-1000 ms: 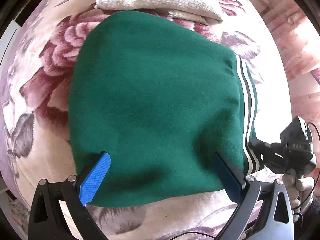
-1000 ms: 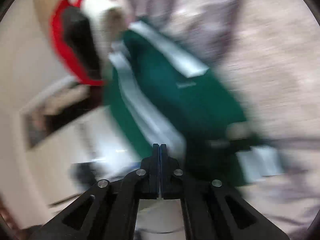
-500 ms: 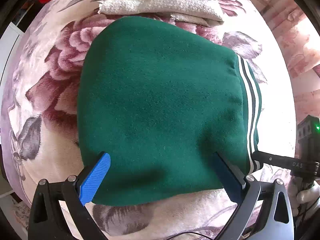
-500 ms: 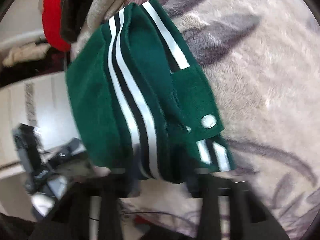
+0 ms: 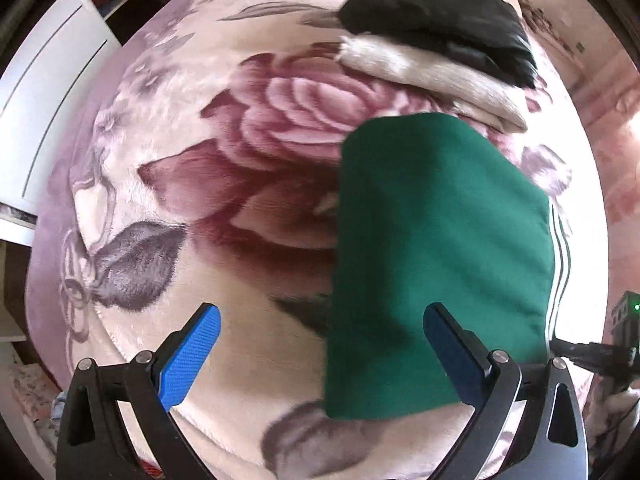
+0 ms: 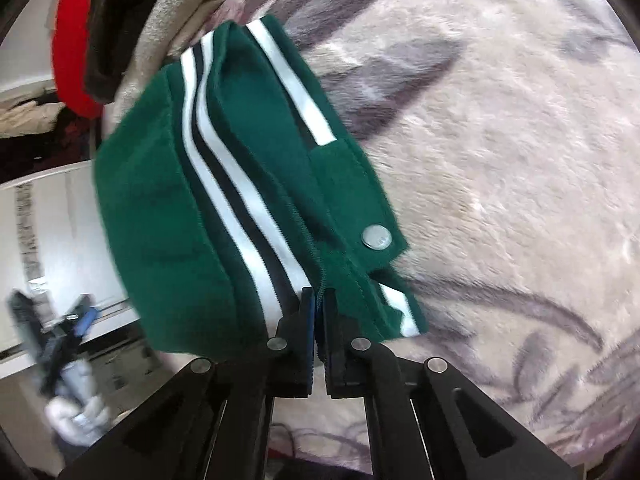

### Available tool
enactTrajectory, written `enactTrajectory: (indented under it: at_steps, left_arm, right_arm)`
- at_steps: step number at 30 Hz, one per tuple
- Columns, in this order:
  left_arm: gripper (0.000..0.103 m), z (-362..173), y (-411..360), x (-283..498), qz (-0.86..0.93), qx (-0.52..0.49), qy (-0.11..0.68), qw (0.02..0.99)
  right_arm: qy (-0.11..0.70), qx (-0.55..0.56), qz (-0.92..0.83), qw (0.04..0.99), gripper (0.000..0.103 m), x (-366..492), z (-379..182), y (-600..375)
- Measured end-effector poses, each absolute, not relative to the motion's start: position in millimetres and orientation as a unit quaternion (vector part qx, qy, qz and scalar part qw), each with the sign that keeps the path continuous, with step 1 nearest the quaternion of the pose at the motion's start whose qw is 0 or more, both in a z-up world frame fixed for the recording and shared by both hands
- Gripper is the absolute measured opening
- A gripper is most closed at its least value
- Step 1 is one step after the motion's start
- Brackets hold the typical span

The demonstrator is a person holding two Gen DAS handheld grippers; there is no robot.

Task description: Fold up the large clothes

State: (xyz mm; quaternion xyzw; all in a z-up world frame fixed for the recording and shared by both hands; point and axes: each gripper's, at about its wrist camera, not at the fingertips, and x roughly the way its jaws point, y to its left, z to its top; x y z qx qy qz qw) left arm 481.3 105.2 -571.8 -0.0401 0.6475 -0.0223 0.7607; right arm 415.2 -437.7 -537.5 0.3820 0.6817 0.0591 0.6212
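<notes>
On the floral bed blanket (image 5: 248, 184), folded green jacket (image 5: 436, 260) lies beside a clothes pile (image 5: 432, 52). Right gripper (image 6: 318, 316) jaws, just closing, pinch its striped edge. Left gripper (image 5: 320, 344) jaws wide, empty.

My left tongs (image 5: 320, 356) slide off to the left of the folded green jacket (image 5: 436, 264), so their left pad (image 5: 192, 356) now hangs over the floral blanket (image 5: 240, 216). My right tongs (image 6: 318, 320) have just been closing and now pinch the jacket's zipper edge (image 6: 320, 292).
</notes>
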Motion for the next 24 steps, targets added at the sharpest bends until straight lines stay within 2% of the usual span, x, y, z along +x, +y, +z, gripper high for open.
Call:
enactTrajectory:
  at_steps: [1,3,4,5,7,10,12,15,19,24]
  left_arm:
    - [0.103,-580.1,113.0,481.3,-0.027,-0.050,0.650,0.758]
    - [0.103,-597.5,128.1,481.0,-0.045,-0.090,0.650,0.754]
    - [0.103,-607.4,135.5,480.8,-0.056,-0.124,0.649,0.748]
    - [0.103,-614.6,139.0,480.4,-0.068,-0.151,0.651,0.741]
    - [0.103,-641.3,147.7,484.2,-0.113,-0.246,0.650,0.710]
    - [0.102,-670.6,149.4,491.6,-0.150,-0.324,0.634,0.686]
    - [0.102,-680.8,147.2,498.7,-0.181,-0.361,0.625,0.668]
    - [0.102,-694.4,137.2,513.0,-0.228,-0.391,0.617,0.644]
    - [0.103,-705.4,116.7,529.6,-0.263,-0.384,0.621,0.631]
    - [0.101,-701.8,101.5,543.0,-0.262,-0.366,0.614,0.649]
  right_arm:
    - [0.679,0.394,0.070,0.615,0.008,423.5,-539.6,-439.5]
    - [0.668,0.404,0.080,0.620,0.035,423.2,-539.2,-451.0]
    - [0.661,0.401,0.074,0.629,0.066,425.9,-539.7,-460.0]
    - [0.656,0.400,0.073,0.636,0.078,427.7,-542.9,-464.6]
    - [0.652,0.413,0.103,0.628,0.082,439.2,-557.9,-471.6]
    - [0.658,0.431,0.146,0.600,0.088,451.7,-594.6,-474.1]
    - [0.655,0.471,0.173,0.565,0.103,461.0,-620.1,-472.5]
    - [0.654,0.479,0.215,0.545,0.103,475.8,-631.6,-464.2]
    - [0.633,0.501,0.290,0.514,0.103,490.2,-629.3,-443.0]
    - [0.662,0.481,0.279,0.502,0.103,515.6,-641.8,-407.0]
